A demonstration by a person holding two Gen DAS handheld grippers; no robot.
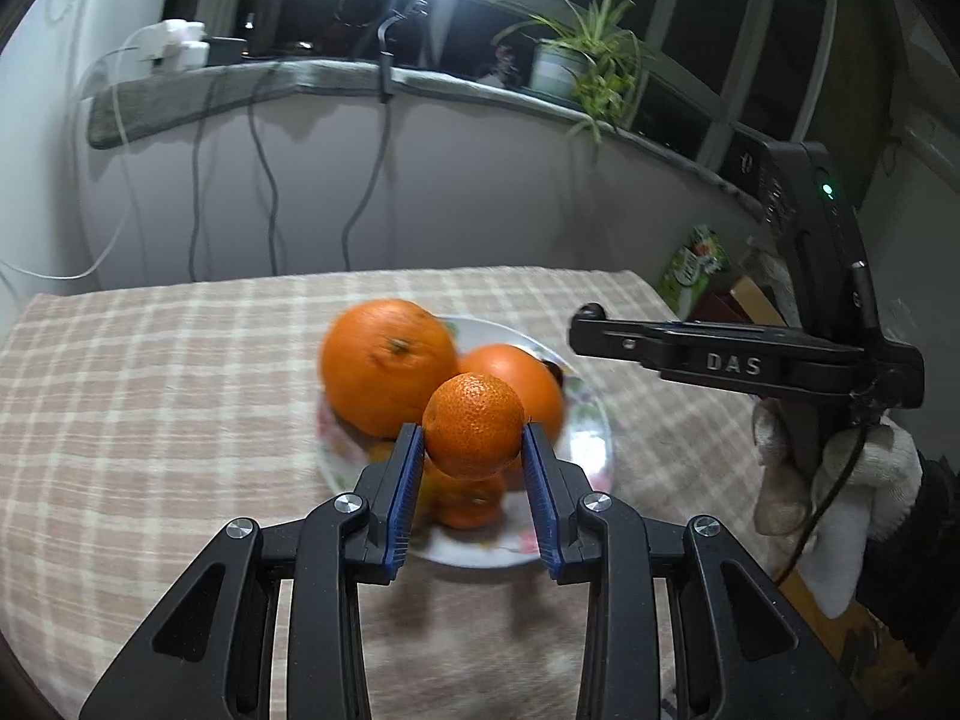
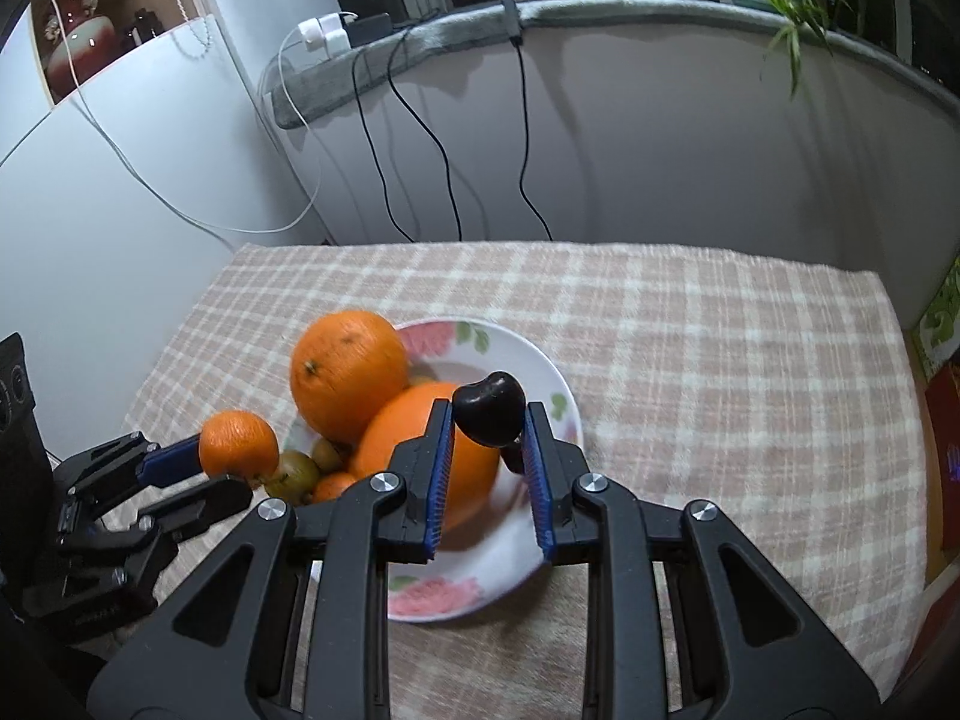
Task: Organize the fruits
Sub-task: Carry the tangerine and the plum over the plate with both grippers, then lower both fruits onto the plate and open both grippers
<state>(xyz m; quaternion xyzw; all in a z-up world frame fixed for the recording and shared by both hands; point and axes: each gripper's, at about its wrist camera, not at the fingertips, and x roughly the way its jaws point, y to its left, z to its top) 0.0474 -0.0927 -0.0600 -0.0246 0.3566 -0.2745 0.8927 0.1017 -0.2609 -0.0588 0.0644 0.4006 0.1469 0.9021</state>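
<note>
Two claws are loaded at once. In the left wrist view, your left claw (image 1: pixel 473 441) is clamped on a small mandarin (image 1: pixel 473 425), its skin pebbled and bright orange, held in the air just above the near side of the plate (image 1: pixel 591 450). Behind it on the plate sit one large orange (image 1: pixel 384 360) with a dark stem scar and a second smooth orange fruit (image 1: pixel 522 378), touching each other; more small fruit lie blurred beneath the mandarin. Your right claw (image 1: pixel 591 324) shows from the side at the right edge, gripped by your white-gloved hand (image 1: pixel 840 480); you cannot tell from here what its fingers are doing. The plate stands on a table under a beige checked cloth (image 1: pixel 150 390), with a grey window ledge (image 1: pixel 240 90) and a potted plant (image 1: pixel 576 60) behind.

In the right wrist view, your right claw (image 2: pixel 487 429) is closed on one dark, glossy, heart-shaped fruit (image 2: pixel 489 411), held over the plate's (image 2: pixel 540 372) right half. The plate is white with pink flowers. On it you can count two big oranges (image 2: pixel 348 372), two greenish kiwis (image 2: pixel 294 474) and one small mandarin half hidden (image 2: pixel 333 485). The left claw (image 2: pixel 198 468) holds its mandarin (image 2: pixel 239 443) just beside the plate's left rim. Three dark cables (image 2: pixel 420 138) hang down the wall below the ledge.
</note>
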